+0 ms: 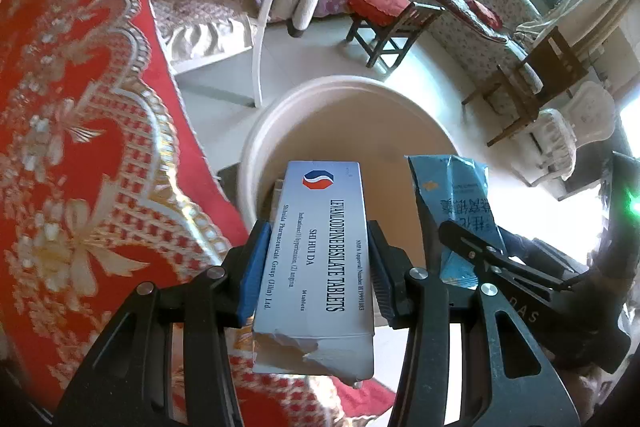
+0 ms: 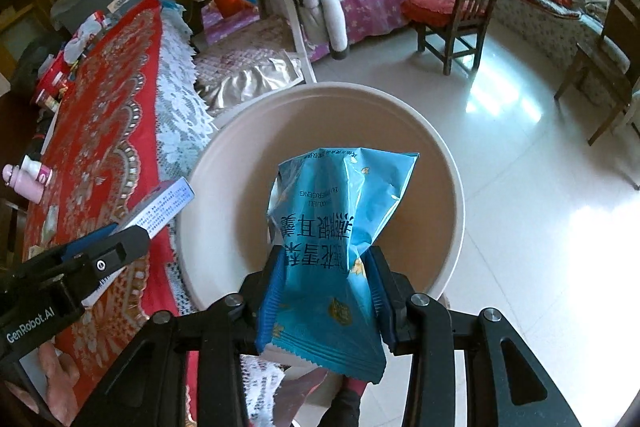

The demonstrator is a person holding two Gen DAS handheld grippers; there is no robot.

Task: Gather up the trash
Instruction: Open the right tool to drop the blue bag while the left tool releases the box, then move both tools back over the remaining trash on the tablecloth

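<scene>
Red tablecloth [image 2: 104,131] beside pale bucket [image 2: 448,163], tiled floor [image 2: 520,227].

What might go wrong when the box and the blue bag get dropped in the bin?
1. The pill box, in the left hand-held gripper, hangs near the bin rim beside the red tablecloth; it may fall outside.
2. The light blue packet in the right hand-held gripper may stick to a pad or drift sideways.

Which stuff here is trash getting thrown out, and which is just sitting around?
For the job:
- medicine box in left gripper
- blue snack wrapper in right gripper
- white bin

Just lying about:
- pink bottle
- red-cushioned chair
</scene>
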